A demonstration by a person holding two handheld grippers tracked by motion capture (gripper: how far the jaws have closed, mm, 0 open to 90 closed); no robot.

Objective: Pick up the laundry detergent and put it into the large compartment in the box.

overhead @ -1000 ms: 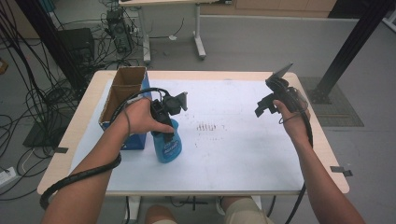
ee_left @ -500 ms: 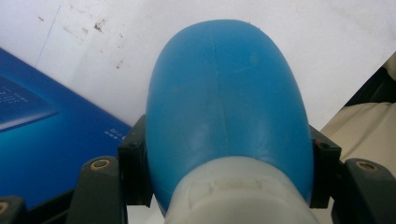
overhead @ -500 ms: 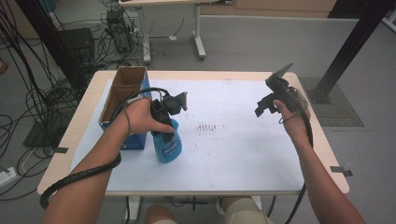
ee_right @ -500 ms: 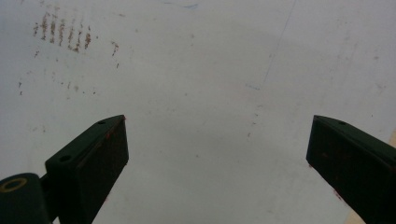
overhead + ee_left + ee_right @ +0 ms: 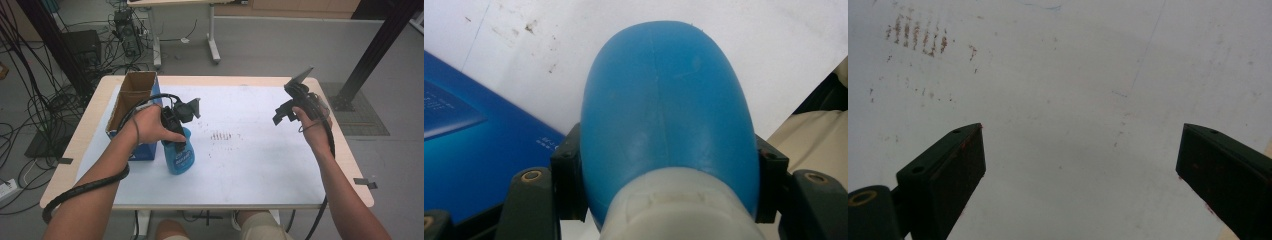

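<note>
The left hand-held gripper (image 5: 664,200) squeezed the neck of a blue bottle (image 5: 669,115) standing on the bench (image 5: 260,165), just beside a blue box (image 5: 131,100). Their white writing was too blurry to read. The right hand-held gripper (image 5: 1080,175) hung wide open, holding nothing.

White tabletop (image 5: 250,165) with light wood edge, faint reddish-brown smudge marks (image 5: 221,135) near its centre. Open cardboard box (image 5: 131,95) with blue printed sides stands at the left part of the tabletop, top flaps open. Grey floor around. Tangle of black cables (image 5: 30,100) at left, dark case (image 5: 75,47) behind them. White power strip (image 5: 7,175) at far left floor. Second table's white legs (image 5: 212,35) at top. Black post (image 5: 380,45) at upper right on a dark grated base (image 5: 357,107). Tape strips (image 5: 364,182) on tabletop edges.
</note>
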